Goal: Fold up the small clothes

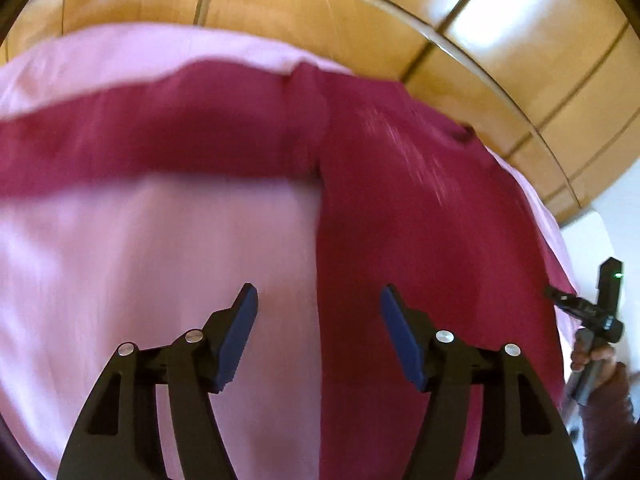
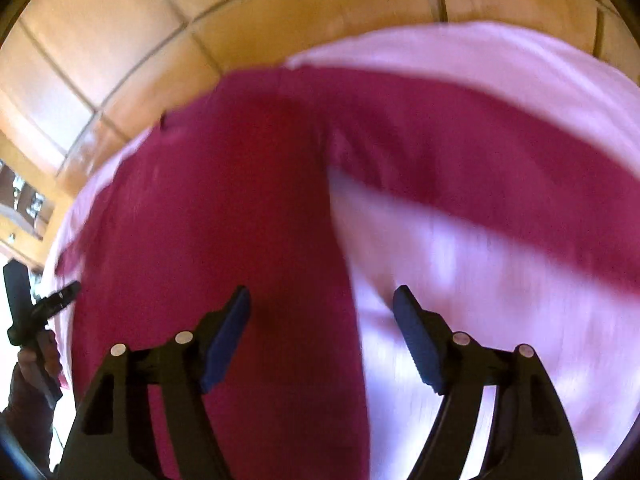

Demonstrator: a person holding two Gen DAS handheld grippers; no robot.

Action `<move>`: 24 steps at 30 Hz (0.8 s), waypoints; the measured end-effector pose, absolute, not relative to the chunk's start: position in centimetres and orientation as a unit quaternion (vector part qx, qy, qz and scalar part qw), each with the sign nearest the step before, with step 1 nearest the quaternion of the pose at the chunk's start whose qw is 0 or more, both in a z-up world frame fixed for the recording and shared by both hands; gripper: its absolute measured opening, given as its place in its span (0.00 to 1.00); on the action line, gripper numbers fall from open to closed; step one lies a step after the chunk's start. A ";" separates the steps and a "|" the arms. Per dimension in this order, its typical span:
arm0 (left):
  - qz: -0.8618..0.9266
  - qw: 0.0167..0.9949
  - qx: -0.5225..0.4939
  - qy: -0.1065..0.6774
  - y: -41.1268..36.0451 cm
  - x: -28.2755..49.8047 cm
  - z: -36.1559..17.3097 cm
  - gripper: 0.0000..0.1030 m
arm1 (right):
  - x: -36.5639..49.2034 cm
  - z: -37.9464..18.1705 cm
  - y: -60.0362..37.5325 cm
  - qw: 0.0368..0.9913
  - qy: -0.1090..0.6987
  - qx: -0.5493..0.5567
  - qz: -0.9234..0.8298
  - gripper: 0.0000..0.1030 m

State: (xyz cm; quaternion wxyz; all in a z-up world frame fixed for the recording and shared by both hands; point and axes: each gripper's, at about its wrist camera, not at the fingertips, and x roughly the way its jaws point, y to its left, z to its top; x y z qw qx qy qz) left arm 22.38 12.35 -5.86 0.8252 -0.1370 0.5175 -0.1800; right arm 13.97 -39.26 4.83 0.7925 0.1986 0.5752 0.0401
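left gripper (image 1: 319,332) jaws spread wide, nothing between; right gripper (image 2: 322,336) likewise agape, empty.

My two wrist cameras looked down, close over the same maroon garment (image 1: 400,208) on pink sheet (image 2: 500,300).

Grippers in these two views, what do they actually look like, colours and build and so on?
Both the left gripper and the right gripper are black linkage frames with round silver pivot pins and flat, ridged dark blue finger pads. The hand gripping the other tool's handle wears a dark maroon sleeve. No cables show.
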 end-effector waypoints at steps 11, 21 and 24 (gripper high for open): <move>-0.238 0.802 -0.133 0.531 11.1 13.4 -6.7 0.12 | 5.4 5.2 -37.3 0.780 0.587 0.208 0.063 0.10; -0.226 0.802 -0.138 0.535 13.5 11.7 -6.3 0.07 | 1.9 5.8 -37.9 0.776 0.592 0.207 0.067 0.07; -0.216 0.804 -0.149 0.534 13.7 11.9 -5.9 0.09 | 2.4 5.6 -38.4 0.772 0.585 0.236 0.070 0.10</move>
